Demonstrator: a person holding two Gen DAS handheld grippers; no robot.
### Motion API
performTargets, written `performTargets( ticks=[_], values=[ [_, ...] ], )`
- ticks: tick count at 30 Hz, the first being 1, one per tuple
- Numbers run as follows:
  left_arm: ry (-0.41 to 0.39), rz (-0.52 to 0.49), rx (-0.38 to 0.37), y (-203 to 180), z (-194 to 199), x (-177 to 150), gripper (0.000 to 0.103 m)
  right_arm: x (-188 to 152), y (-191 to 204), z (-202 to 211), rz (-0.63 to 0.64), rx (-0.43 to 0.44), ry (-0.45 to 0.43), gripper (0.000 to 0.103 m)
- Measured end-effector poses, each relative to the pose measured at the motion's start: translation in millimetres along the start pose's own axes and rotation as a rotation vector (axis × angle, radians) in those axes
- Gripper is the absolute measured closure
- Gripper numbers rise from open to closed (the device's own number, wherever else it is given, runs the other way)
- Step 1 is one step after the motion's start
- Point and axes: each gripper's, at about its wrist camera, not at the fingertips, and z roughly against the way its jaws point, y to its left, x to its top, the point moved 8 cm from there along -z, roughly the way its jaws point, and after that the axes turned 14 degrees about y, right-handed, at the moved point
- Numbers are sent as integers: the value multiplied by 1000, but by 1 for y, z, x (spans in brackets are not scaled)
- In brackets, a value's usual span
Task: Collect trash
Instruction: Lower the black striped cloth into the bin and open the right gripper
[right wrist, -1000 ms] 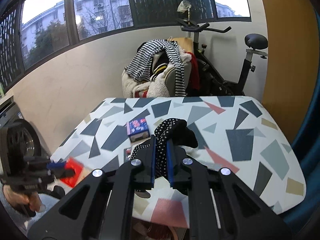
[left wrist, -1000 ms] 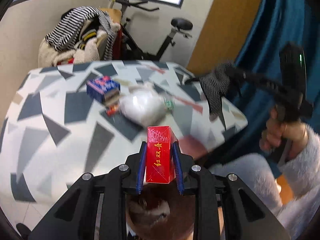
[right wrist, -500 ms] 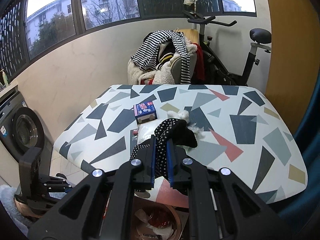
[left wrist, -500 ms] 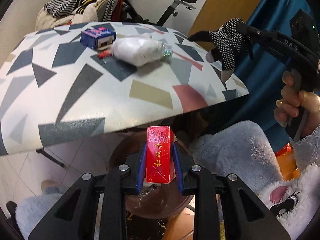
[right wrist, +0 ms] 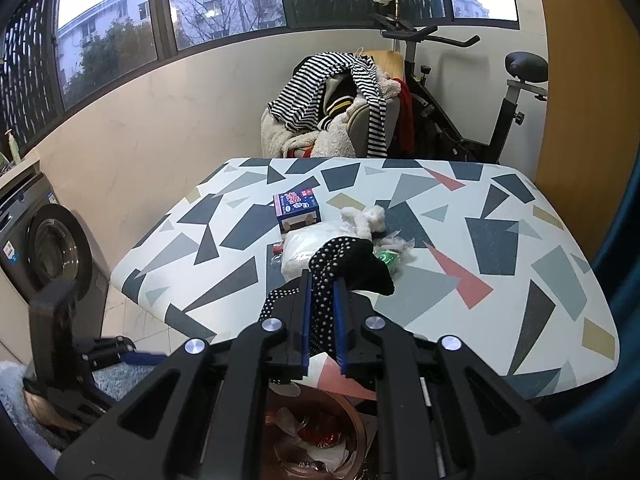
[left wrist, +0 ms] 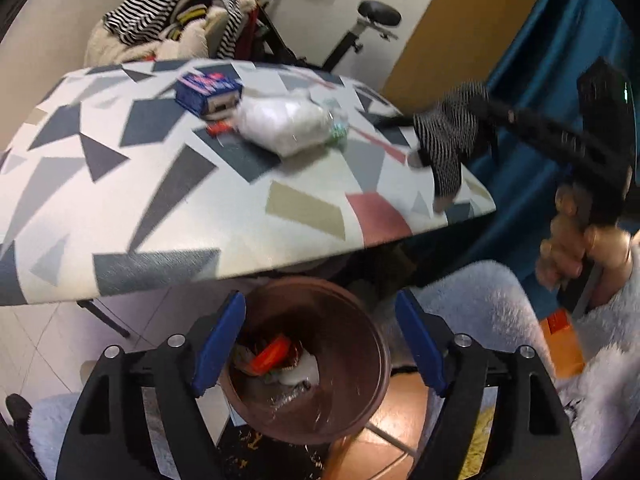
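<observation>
Above the brown trash bin [left wrist: 308,364], your left gripper [left wrist: 320,340] is hanging with fingers spread and empty; the red packet [left wrist: 271,354] is lying inside. Your right gripper [right wrist: 321,320] is clamping a dotted black glove [right wrist: 348,264] over the counter [right wrist: 500,240].

I see the table [right wrist: 500,240] with its white top patterned in grey, blue and red shards, carrying a blue box [right wrist: 297,208], a white plastic bag [left wrist: 284,124] just beside it, and a small red item [left wrist: 218,128] between them.
</observation>
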Motion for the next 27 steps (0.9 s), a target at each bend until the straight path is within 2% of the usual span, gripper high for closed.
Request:
performTargets(
  ticks=[2,5,9,17,27],
  values=[
    [-29,16,15,5,10,6,22,-2,2,-1,3,1,6,90],
    [-81,48,47,15,25,13,10,-7,4,-4,9,0,20,90],
    [-130,88,79,29,44,21,6,-12,7,-9,10,6,38,90],
    [-174,132,152,49,67,28,6,-36,20,-29,18,34,123,89],
    [-159,171,177,63,64,22,6,-79,42,-70,13,76,286,89]
  ],
)
